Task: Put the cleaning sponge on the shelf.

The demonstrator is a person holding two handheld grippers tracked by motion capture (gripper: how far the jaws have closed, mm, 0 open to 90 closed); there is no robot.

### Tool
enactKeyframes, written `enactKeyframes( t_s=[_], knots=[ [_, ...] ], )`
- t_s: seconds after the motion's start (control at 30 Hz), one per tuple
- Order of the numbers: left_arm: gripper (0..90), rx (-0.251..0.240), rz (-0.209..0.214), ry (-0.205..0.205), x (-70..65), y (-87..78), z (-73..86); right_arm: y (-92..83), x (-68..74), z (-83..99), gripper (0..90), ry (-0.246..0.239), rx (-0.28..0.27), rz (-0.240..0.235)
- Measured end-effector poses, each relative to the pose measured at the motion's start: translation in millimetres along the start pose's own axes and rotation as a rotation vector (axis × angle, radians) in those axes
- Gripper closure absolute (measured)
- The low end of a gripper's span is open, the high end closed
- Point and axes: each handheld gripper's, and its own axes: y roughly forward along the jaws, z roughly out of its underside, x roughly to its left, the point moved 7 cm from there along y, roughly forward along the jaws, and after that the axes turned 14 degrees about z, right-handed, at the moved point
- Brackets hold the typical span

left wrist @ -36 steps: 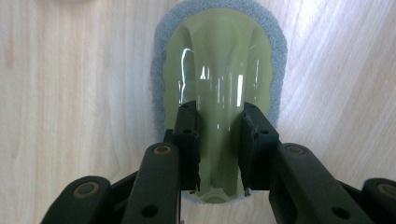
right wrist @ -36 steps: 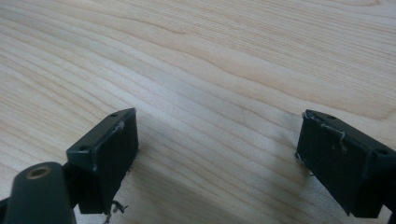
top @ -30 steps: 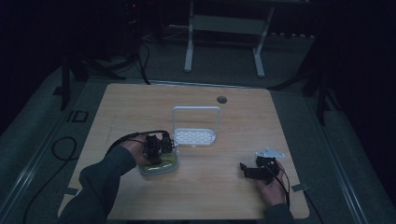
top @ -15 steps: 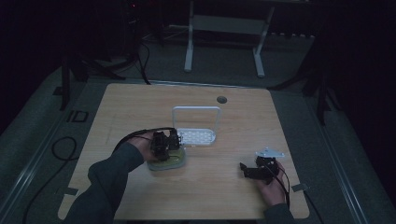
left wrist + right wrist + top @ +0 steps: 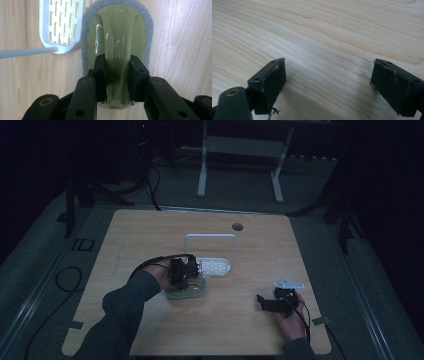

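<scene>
The sponge's green grip (image 5: pixel 117 57) sits clamped, seemingly, between the left gripper's (image 5: pixel 117 75) jaws.

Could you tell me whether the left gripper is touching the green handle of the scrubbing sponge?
Touching. The left gripper view shows the left gripper with both black jaws pressed against the sides of the sponge's green handle, with no gap.

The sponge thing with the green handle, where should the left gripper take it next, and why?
Probably a short lift and carry onto the white rack. The left gripper is shut on the green handle of the sponge, which still lies on the table with its edge right beside the rack. The right gripper is open over bare wood.
</scene>
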Motion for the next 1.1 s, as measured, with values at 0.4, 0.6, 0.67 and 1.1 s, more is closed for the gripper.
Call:
enactKeyframes(
  t_s=[0.4,0.6,0.67,1.1],
  knots=[
    [71.6,-0.029,-0.022,0.030,6.0,-11.4,-19.8,0.1,0.0,-0.1,12.3,0.000,-0.001,0.000],
    [71.7,-0.042,-0.044,0.052,9.9,-16.6,-29.1,0.0,0.0,0.0,12.3,-0.001,0.000,0.000],
    [71.7,-0.049,-0.044,0.054,10.9,-17.5,-30.9,0.0,0.0,0.0,12.3,-0.001,0.000,0.000],
    [71.6,-0.059,-0.052,0.080,18.4,-13.2,-37.8,0.1,-0.1,0.0,12.3,-0.002,-0.001,0.000]
  ],
)
